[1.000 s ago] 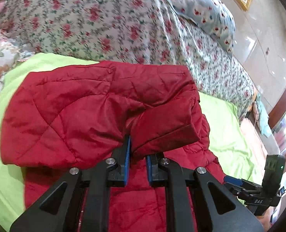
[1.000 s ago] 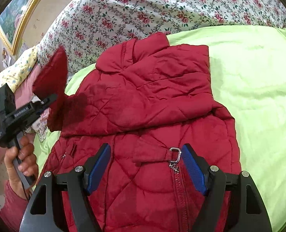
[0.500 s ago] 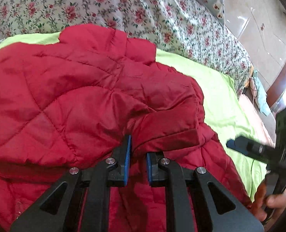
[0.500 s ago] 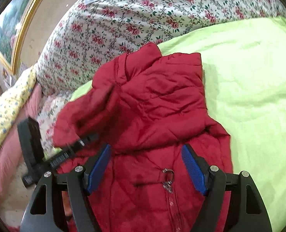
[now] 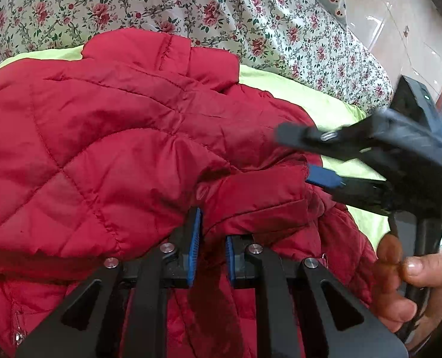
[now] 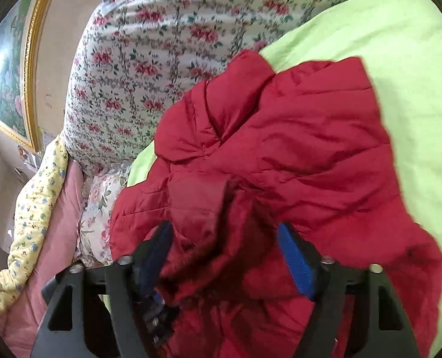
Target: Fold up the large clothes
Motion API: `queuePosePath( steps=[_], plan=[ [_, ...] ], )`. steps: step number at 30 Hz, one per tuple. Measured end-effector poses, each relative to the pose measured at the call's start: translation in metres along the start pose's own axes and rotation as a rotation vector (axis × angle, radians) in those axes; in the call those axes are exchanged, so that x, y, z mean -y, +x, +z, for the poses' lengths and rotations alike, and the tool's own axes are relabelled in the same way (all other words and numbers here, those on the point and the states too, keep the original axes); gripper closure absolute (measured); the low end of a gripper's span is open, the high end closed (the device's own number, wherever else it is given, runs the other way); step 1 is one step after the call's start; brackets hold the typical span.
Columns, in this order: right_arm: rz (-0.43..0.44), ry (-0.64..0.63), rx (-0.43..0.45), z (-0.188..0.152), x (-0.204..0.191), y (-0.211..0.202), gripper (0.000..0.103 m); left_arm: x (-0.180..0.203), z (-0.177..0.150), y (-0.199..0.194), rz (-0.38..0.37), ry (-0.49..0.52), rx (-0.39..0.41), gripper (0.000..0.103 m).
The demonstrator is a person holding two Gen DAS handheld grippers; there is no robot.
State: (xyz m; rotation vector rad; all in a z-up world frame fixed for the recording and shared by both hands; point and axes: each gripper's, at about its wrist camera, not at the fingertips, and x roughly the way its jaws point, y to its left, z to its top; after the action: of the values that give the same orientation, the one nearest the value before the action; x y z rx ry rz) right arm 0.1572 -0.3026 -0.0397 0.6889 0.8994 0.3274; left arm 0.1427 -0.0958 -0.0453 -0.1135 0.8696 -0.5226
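Home bedroom: bed with lime-green sheet (image 6: 400, 44), floral quilt (image 5: 221, 9), gilt-framed painting (image 6: 9, 83) on wall.

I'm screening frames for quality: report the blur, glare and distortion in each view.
Left wrist view: red jacket sharp, right gripper motion-smeared, window glare at the right edge, fisheye corners dark. Right wrist view: soft all over, floral quilt streaked, jacket edges ghosted against the green sheet, gold frame bowed by the lens.
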Motion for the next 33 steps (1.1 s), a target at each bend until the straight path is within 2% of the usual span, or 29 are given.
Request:
queuePosePath(
  steps=[2, 6, 10, 16, 17, 18, 21, 25, 29, 32, 33],
  plan=[
    [-0.033, -0.013, -0.01, -0.001, -0.002, 0.007, 0.083, -0.001, -0.001, -0.002, -0.003, -0.001, -0.012, 0.083],
    [-0.052, -0.027, 0.018, -0.001, -0.001, 0.005, 0.09, -0.007, -0.006, -0.018, -0.044, -0.03, -0.018, 0.07],
    [-0.078, -0.048, 0.041, 0.0, -0.001, -0.003, 0.093, -0.014, -0.008, -0.038, -0.039, -0.031, -0.001, 0.07],
    [-0.124, -0.093, 0.09, 0.006, -0.001, -0.032, 0.094, -0.042, 0.011, -0.078, 0.007, -0.048, 0.086, 0.07],
    [-0.137, -0.106, 0.098, 0.008, -0.001, -0.037, 0.094, -0.049, 0.016, -0.083, 0.024, -0.056, 0.101, 0.068],
    [-0.159, -0.124, 0.108, 0.009, 0.0, -0.044, 0.094, -0.06, 0.022, -0.086, 0.052, -0.068, 0.114, 0.062],
    [-0.201, -0.138, 0.118, 0.013, 0.006, -0.052, 0.094, -0.086, 0.032, -0.084, 0.106, -0.112, 0.127, 0.06],
    [-0.236, -0.149, 0.101, 0.012, 0.012, -0.043, 0.094, -0.119, 0.04, -0.059, 0.125, -0.18, 0.089, 0.06],
    [-0.267, -0.158, 0.094, 0.009, 0.017, -0.033, 0.093, -0.137, 0.032, -0.04, 0.101, -0.219, 0.041, 0.06],
    [-0.313, -0.148, 0.124, 0.008, 0.015, -0.037, 0.081, -0.137, 0.028, -0.034, 0.123, -0.2, 0.028, 0.06],
    [-0.331, -0.149, 0.155, 0.008, 0.012, -0.044, 0.081, -0.136, 0.027, -0.033, 0.13, -0.198, 0.027, 0.06]
  ],
)
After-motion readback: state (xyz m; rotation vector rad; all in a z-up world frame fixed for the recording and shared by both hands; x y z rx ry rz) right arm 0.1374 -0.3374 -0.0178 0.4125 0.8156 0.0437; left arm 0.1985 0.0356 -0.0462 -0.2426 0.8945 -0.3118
